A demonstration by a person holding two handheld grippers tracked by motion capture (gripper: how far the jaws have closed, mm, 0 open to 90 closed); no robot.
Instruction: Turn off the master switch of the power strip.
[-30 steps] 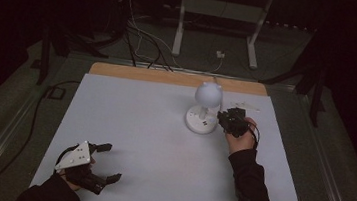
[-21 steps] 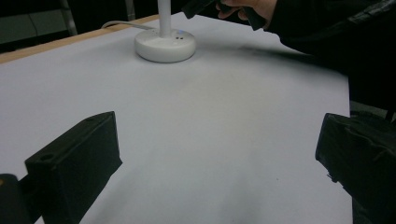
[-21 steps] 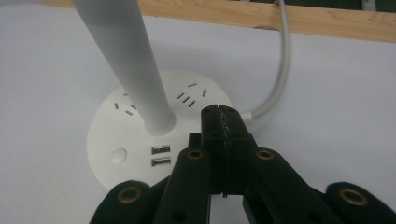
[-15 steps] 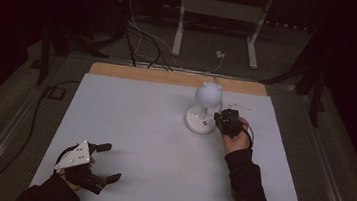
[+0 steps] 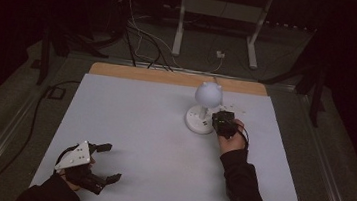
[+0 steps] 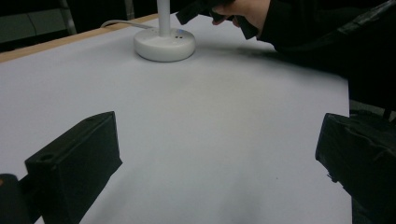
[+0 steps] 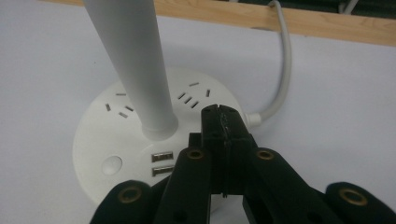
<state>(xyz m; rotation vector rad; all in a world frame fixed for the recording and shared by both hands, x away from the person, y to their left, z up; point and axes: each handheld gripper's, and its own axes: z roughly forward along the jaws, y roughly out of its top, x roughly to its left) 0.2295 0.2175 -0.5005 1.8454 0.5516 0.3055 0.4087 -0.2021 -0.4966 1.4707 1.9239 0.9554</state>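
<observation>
Toward the far right of the white table [image 5: 138,126], the lamp [image 5: 208,94] is standing on its round base [image 7: 116,140], and the right gripper [image 7: 223,122] is hovering over that base with jaws pressed together on nothing. Judging by this, a button press is probably in hand; the round button [image 7: 112,165] is lying to one side of the tips. The left gripper [image 5: 104,162] is resting near the front left edge, jaws spread wide. Bare tabletop is lying between them.

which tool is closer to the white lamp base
Right. The right tool is shut, its tips right over the lamp base; the left tool sits open at the table's near left corner, far away.
</observation>
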